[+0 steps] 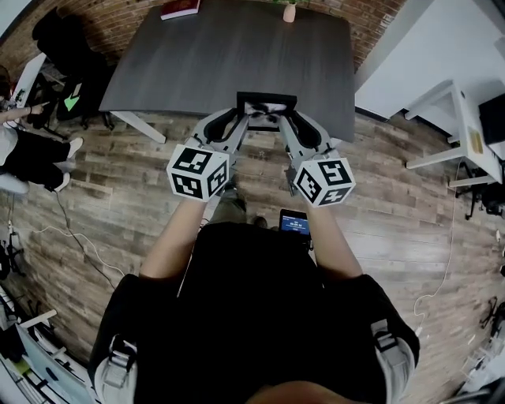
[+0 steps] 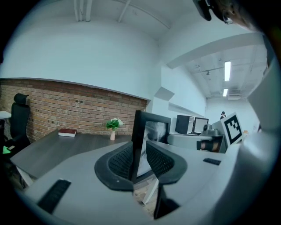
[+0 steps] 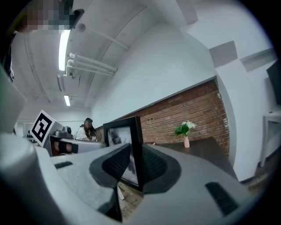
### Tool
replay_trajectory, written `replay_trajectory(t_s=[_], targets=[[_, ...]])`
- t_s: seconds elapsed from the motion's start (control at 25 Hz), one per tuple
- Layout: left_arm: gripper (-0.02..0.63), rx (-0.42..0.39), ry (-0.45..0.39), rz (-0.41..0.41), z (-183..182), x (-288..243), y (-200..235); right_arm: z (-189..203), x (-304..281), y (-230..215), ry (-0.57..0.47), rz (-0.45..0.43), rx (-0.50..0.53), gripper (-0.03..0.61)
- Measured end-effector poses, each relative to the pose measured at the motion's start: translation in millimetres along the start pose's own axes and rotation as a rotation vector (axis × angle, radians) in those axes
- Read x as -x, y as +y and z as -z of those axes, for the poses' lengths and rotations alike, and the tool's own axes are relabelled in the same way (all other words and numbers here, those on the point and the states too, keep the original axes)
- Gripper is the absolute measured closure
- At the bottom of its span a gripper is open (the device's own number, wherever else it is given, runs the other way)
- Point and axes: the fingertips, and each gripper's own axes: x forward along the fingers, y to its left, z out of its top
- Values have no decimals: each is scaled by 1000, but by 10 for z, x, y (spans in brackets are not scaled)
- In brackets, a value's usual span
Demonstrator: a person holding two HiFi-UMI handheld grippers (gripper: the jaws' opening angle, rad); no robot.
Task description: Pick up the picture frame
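The picture frame [image 1: 267, 105] is black-rimmed, stands upright and is held in the air by the near edge of the dark table [image 1: 229, 55]. My left gripper [image 1: 245, 120] is shut on its left side and my right gripper [image 1: 286, 120] is shut on its right side. In the left gripper view the frame's edge [image 2: 137, 132] is clamped between the ribbed black pads [image 2: 120, 162]. In the right gripper view the other edge [image 3: 137, 140] sits between the pads [image 3: 153, 165] in the same way. Wooden floor shows under the frame in both gripper views.
A red book [image 1: 180, 9] and a small vase of flowers [image 1: 289, 11] stand at the table's far side by the brick wall. A black office chair [image 1: 67, 47] and a seated person [image 1: 28, 154] are at the left. A white desk [image 1: 458, 118] stands at the right.
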Motion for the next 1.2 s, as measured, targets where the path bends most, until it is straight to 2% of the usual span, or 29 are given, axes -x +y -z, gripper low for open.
replay_trajectory(t_s=[0.24, 0.4, 0.52, 0.64, 0.76, 1.2], targets=[[525, 19, 29, 17, 170, 232, -79, 161, 174, 174, 31, 12, -13, 488], [525, -9, -10, 38, 49, 243, 39, 56, 64, 239, 4, 22, 14, 488], [525, 33, 28, 59, 254, 314, -78, 229, 288, 294, 52, 45, -12, 488], [525, 1, -11, 75, 0, 239, 58, 53, 116, 299, 23, 54, 9, 488], [525, 10, -5, 75, 31, 333, 156, 103, 67, 445, 29, 58, 0, 488], [525, 19, 2, 88, 25, 325, 283, 55, -51, 494, 26, 77, 25, 488]])
